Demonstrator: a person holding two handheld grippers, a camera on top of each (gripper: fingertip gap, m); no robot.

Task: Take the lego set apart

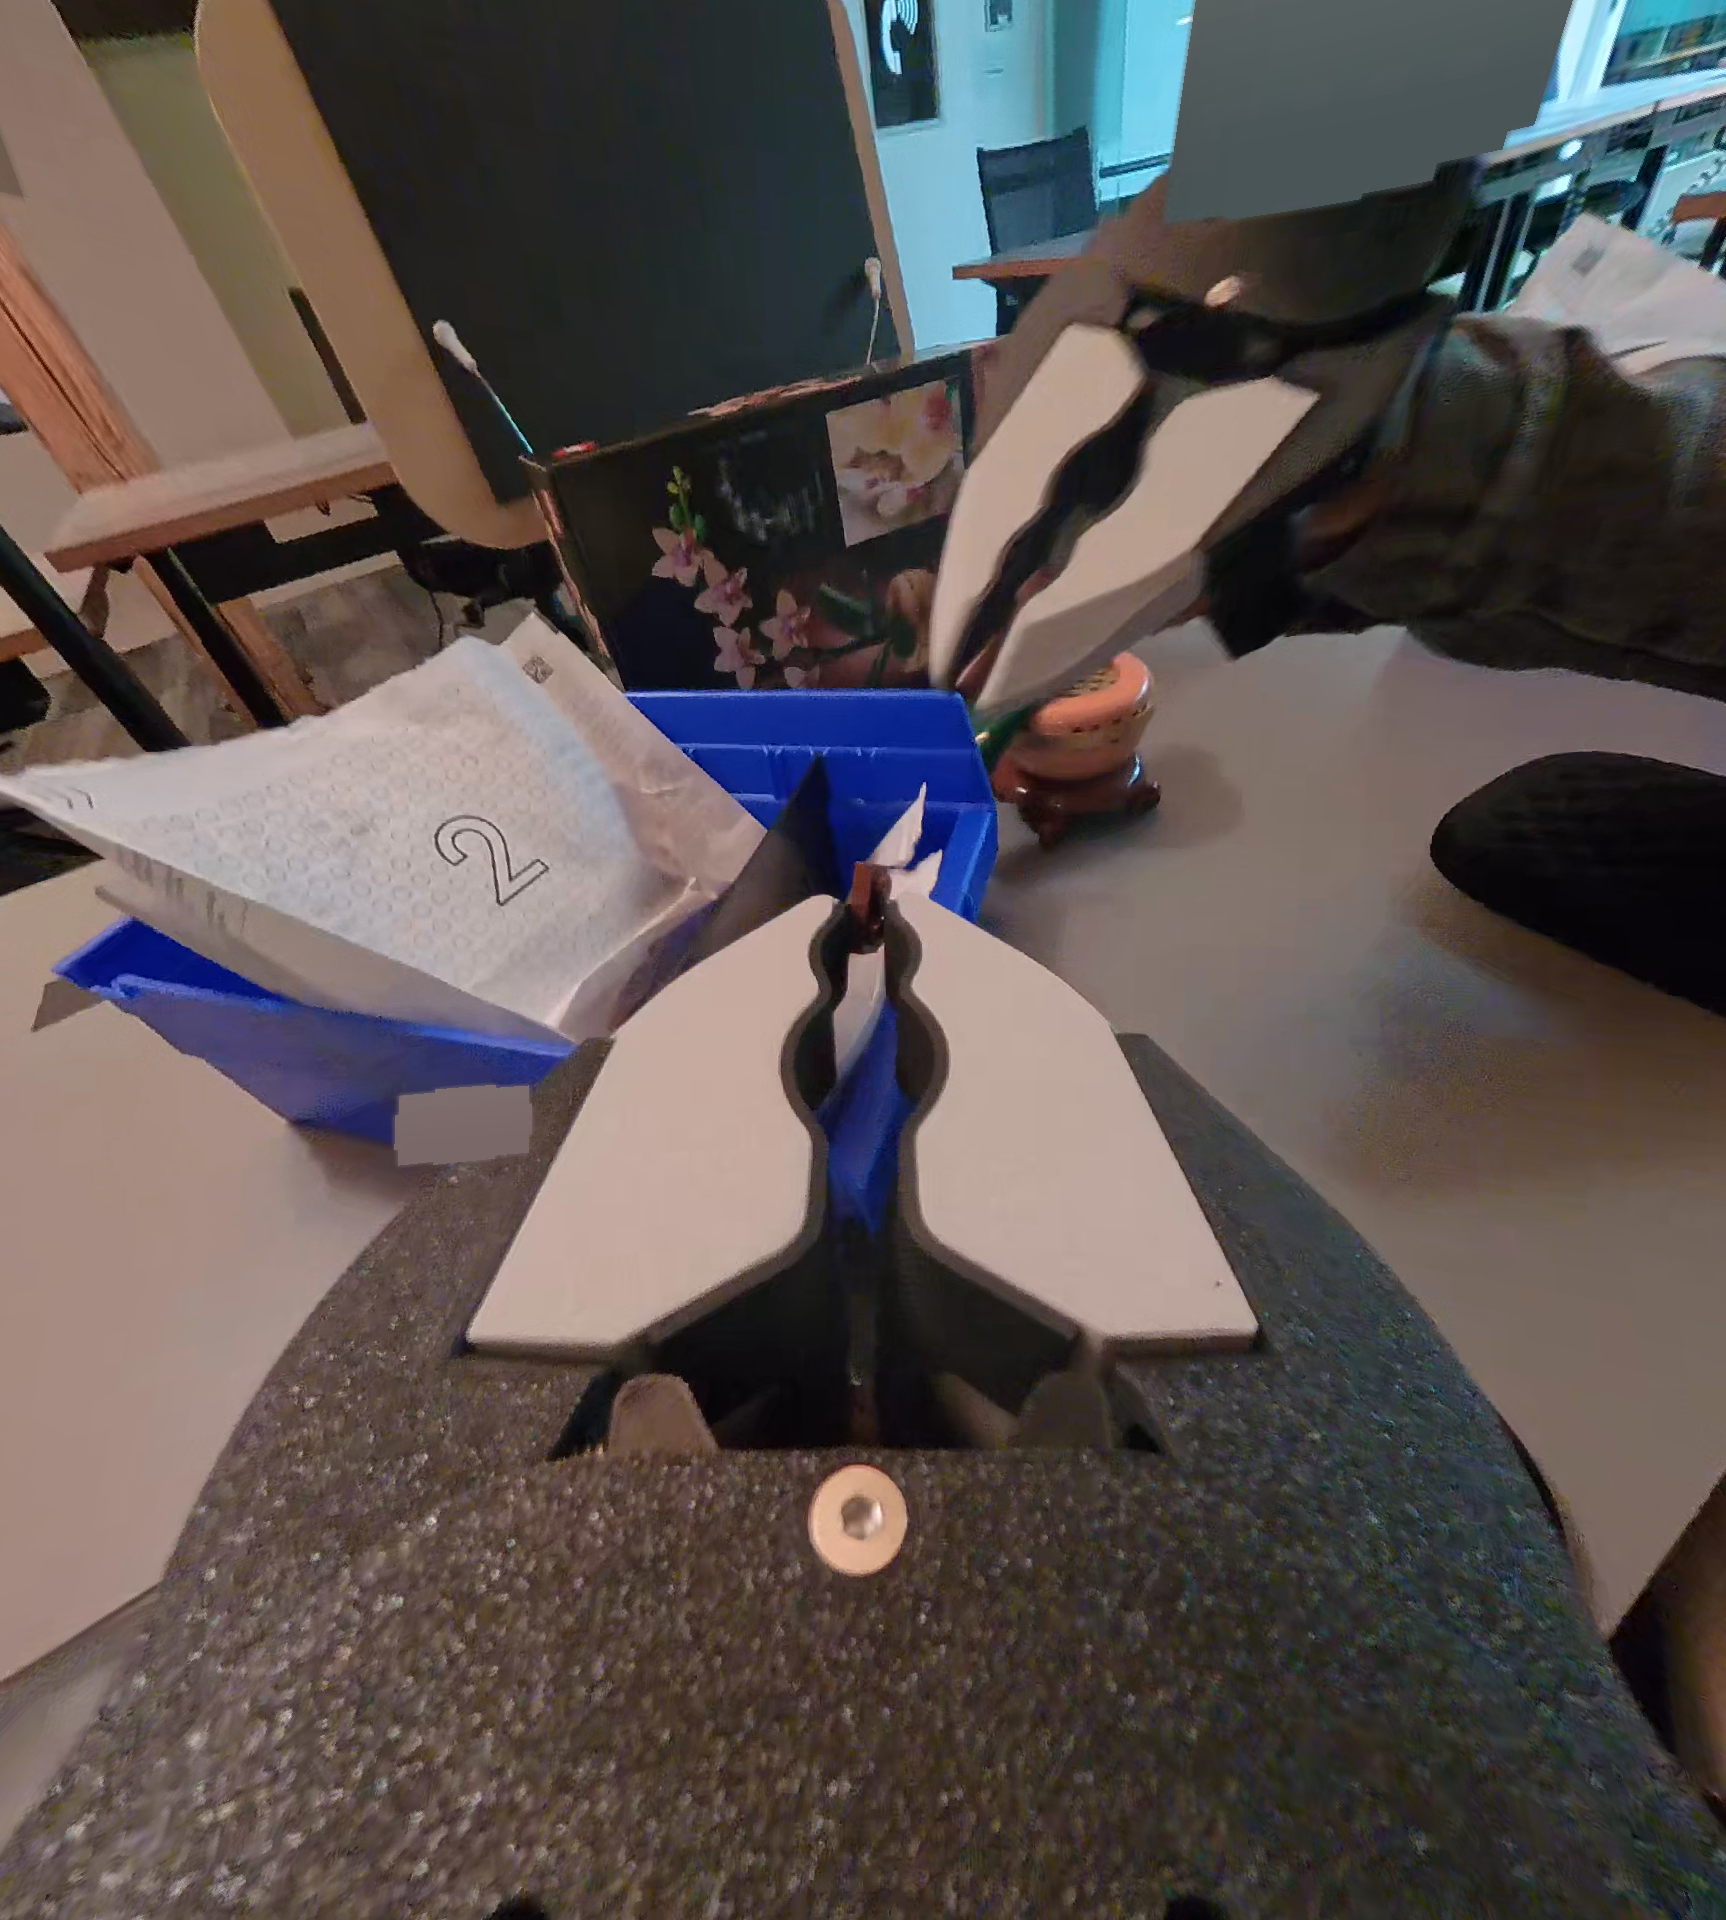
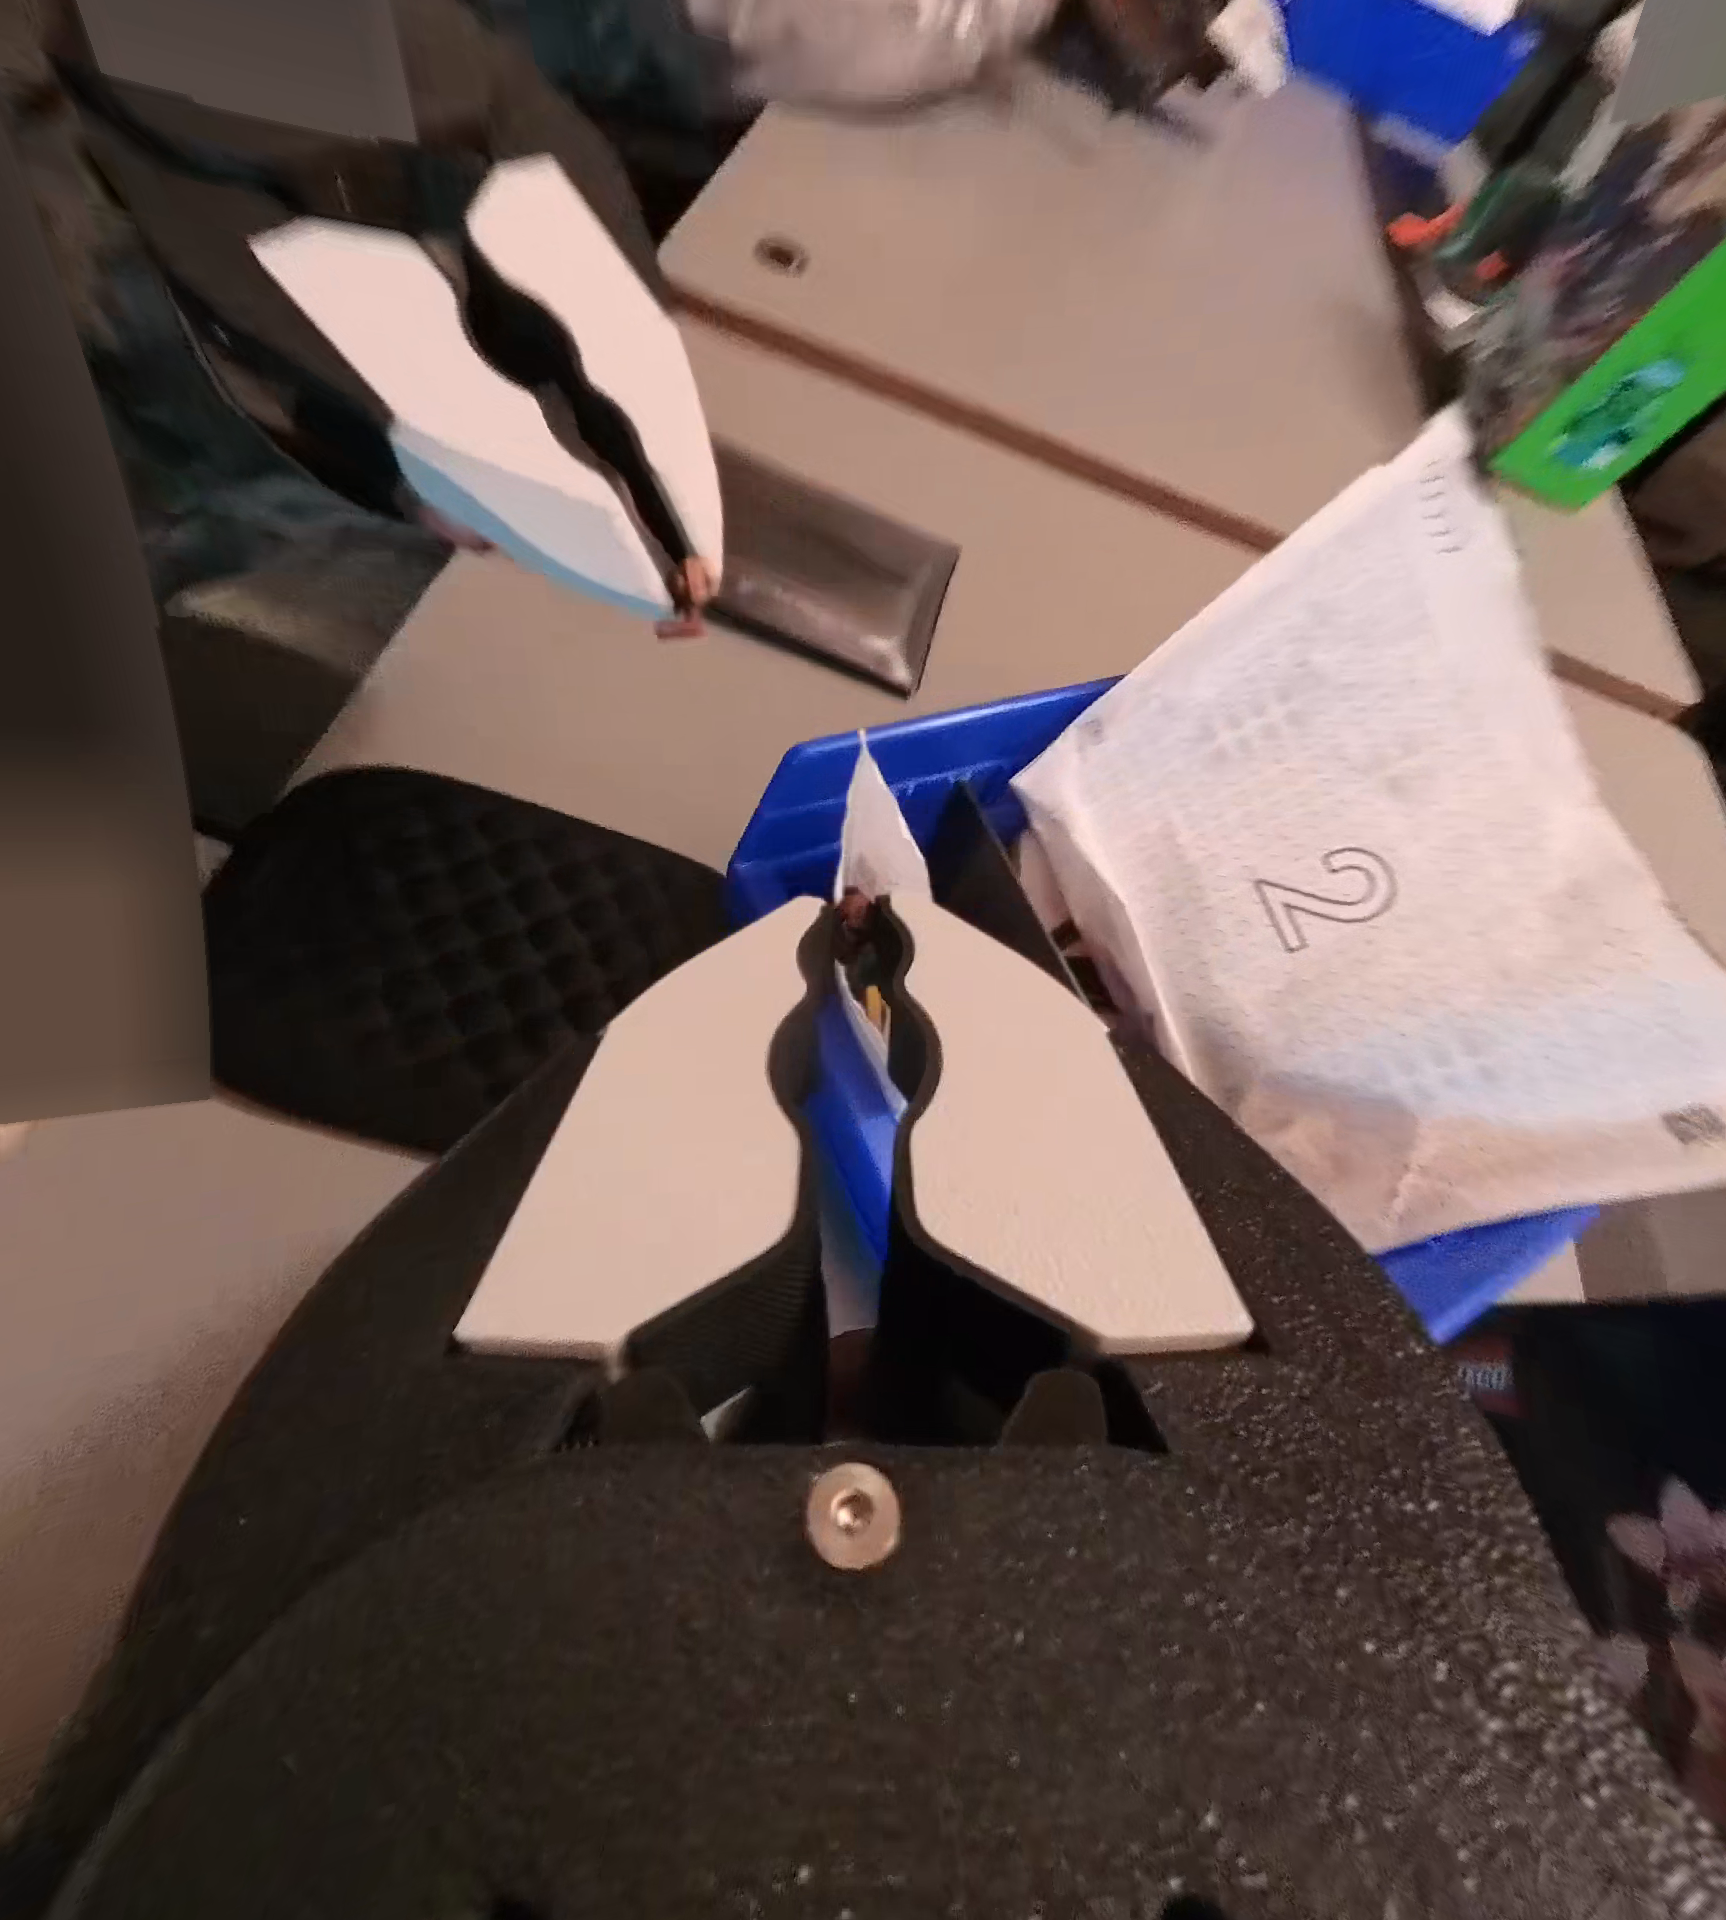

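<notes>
Left hand-held gripper (image 1: 867, 920) pinched a small brown lego piece (image 1: 869, 914) at frame centre over blue bin (image 1: 319, 1049), right hand-held gripper (image 2: 864, 925) likewise pinching a brown piece (image 2: 854, 920), lego pot (image 1: 1087, 738) on tabletop (image 1: 1254, 1091) upper right.

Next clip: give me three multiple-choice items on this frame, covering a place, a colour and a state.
1. The white paper bag lies: A in the bin; B on the floor; C on a chair.
2. The bin is: A green; B blue; C red.
3. The left gripper has its fingers: A wide open; B shut on a small brown piece; C out of view.
1 A, it rests inside the bin's walls; 2 B, blue plastic; 3 B, the piece shows pinched at the tips.
</notes>
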